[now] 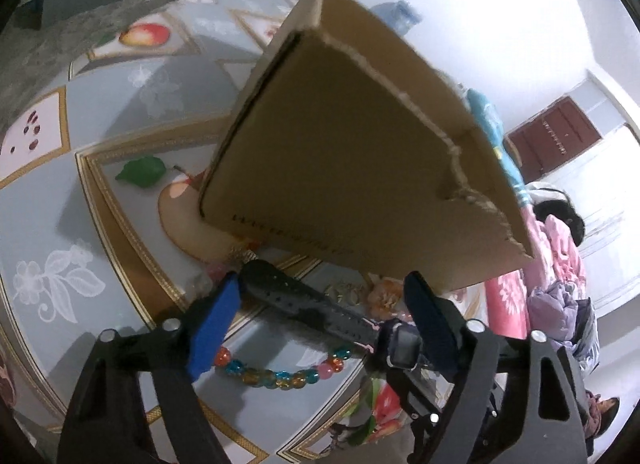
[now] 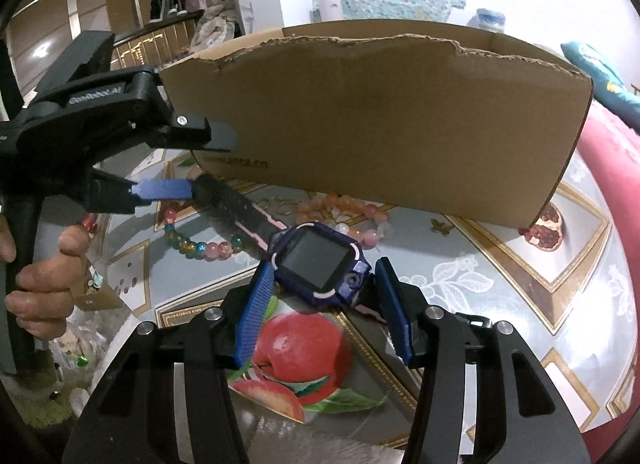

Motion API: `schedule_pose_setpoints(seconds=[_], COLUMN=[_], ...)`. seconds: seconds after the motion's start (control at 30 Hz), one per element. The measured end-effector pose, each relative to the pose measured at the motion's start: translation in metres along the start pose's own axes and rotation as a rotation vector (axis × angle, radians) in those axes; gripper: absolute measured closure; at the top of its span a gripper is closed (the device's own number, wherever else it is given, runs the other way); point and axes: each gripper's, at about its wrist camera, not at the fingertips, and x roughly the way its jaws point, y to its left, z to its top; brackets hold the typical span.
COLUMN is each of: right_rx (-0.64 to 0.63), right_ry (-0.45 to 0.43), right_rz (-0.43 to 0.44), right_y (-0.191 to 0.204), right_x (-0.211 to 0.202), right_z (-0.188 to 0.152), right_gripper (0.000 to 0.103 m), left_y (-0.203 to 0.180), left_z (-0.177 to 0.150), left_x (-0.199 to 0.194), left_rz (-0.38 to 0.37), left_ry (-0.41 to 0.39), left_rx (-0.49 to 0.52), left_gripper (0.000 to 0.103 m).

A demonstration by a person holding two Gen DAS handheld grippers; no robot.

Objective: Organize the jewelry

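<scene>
Both grippers are matte black frames with silver round bolts and ribbed blue finger pads (image 2: 256,312). The left gripper (image 2: 192,159) carries raised lettering and a small screw; a bare-skinned hand (image 2: 40,284) at nine o'clock.

Cardboard box (image 2: 380,123): partly hidden web address ending ".cn"; left gripper (image 2: 192,159) lettering unreadable.

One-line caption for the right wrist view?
Right gripper, open, straddles a purple smartwatch on the fruit-print tablecloth before a cardboard box; left gripper nears its strap.
</scene>
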Motion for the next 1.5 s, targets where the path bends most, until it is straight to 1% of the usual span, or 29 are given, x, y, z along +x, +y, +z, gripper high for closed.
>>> schedule_pose_setpoints(seconds=[0.07, 0.13, 0.17, 0.23, 0.3, 0.43, 0.5, 0.67, 0.73, 0.77, 0.83, 0.93, 1.03, 1.13, 1.17, 1.23, 1.3, 1.33, 1.37, 1.43, 1.47, 1.5], right_rx=[-0.015, -0.022, -0.022, -0.017, -0.012, -0.012, -0.014, -0.011, -0.008, -0.008, -0.005, 0.002, 0.032, 0.115, 0.135, 0.158, 0.198, 0.211, 0.237, 0.298, 0.327, 0.350], right_ry=[-0.001, -0.004, -0.003, -0.008, -0.003, -0.006, -0.007, -0.011, -0.015, -0.015, -0.012, -0.011, -0.006, -0.021, -0.027, -0.026, -0.008, 0.010, 0.032, 0.068, 0.087, 0.099], right_rz=[-0.007, -0.010, -0.009, 0.000, 0.010, 0.014, 0.012, 0.015, 0.017, 0.018, 0.021, 0.026, 0.058, 0.114, 0.117, 0.093, 0.035, 0.007, -0.028, -0.064, -0.075, -0.072], right_y=[0.001, 0.000, -0.001, -0.002, -0.005, -0.005, -0.001, -0.002, -0.001, -0.001, -0.004, -0.006, -0.015, -0.037, -0.044, -0.056, -0.074, -0.079, -0.087, -0.102, -0.109, -0.113], right_x=[-0.001, -0.001, -0.001, -0.002, -0.002, -0.003, -0.002, -0.002, -0.002, -0.002, -0.004, -0.004, -0.005, -0.020, -0.027, -0.036, -0.043, -0.043, -0.043, -0.042, -0.039, -0.036], right_z=[-0.001, -0.001, -0.001, -0.002, -0.003, -0.004, -0.006, -0.006, -0.006, -0.006, -0.005, -0.004, -0.001, 0.000, 0.000, -0.004, -0.009, -0.012, -0.016, -0.023, -0.028, -0.032], right_gripper=[0.053, 0.053, 0.053, 0.053, 0.053, 0.053, 0.053, 0.053, 0.053, 0.053, 0.053, 0.053, 0.054, 0.054, 0.054, 0.054, 0.054, 0.059, 0.066, 0.070, 0.074, 0.076], left_y=[-0.005, -0.007, -0.007, -0.009, -0.010, -0.010, -0.015, -0.037, -0.043, -0.047, -0.055, -0.067, -0.079, -0.087, -0.089, -0.092, -0.091, -0.091, -0.092, -0.091, -0.092, -0.092], left_z=[-0.003, -0.006, -0.007, -0.009, -0.009, -0.007, -0.008, -0.016, -0.019, -0.020, -0.024, -0.031, -0.039, -0.045, -0.047, -0.049, -0.050, -0.050, -0.050, -0.050, -0.050, -0.051], left_x=[0.000, -0.003, -0.004, -0.004, -0.002, 0.004, 0.005, 0.008, 0.008, 0.008, 0.007, 0.007, 0.008, 0.012, 0.013, 0.015, 0.017, 0.018, 0.018, 0.019, 0.020, 0.020], left_rz=[-0.015, -0.033, -0.037, -0.046, -0.061, -0.087, -0.083, -0.022, -0.002, 0.008, 0.024, 0.071, 0.123, 0.157, 0.165, 0.168, 0.168, 0.171, 0.179, 0.190, 0.191, 0.194], left_ry=[-0.022, -0.037, -0.041, -0.051, -0.052, -0.034, -0.030, -0.027, -0.033, -0.038, -0.047, -0.066, -0.084, -0.088, -0.090, -0.091, -0.091, -0.090, -0.091, -0.092, -0.092, -0.092], left_rx=[0.015, 0.034, 0.039, 0.055, 0.053, 0.032, 0.056, 0.175, 0.219, 0.243, 0.297, 0.387, 0.463, 0.514, 0.529, 0.540, 0.541, 0.539, 0.543, 0.545, 0.544, 0.543], left_gripper=[0.032, 0.041, 0.043, 0.051, 0.054, 0.056, 0.055, 0.056, 0.066, 0.068, 0.076, 0.080, 0.082, 0.082, 0.082, 0.082, 0.082, 0.082, 0.082, 0.082, 0.082, 0.082])
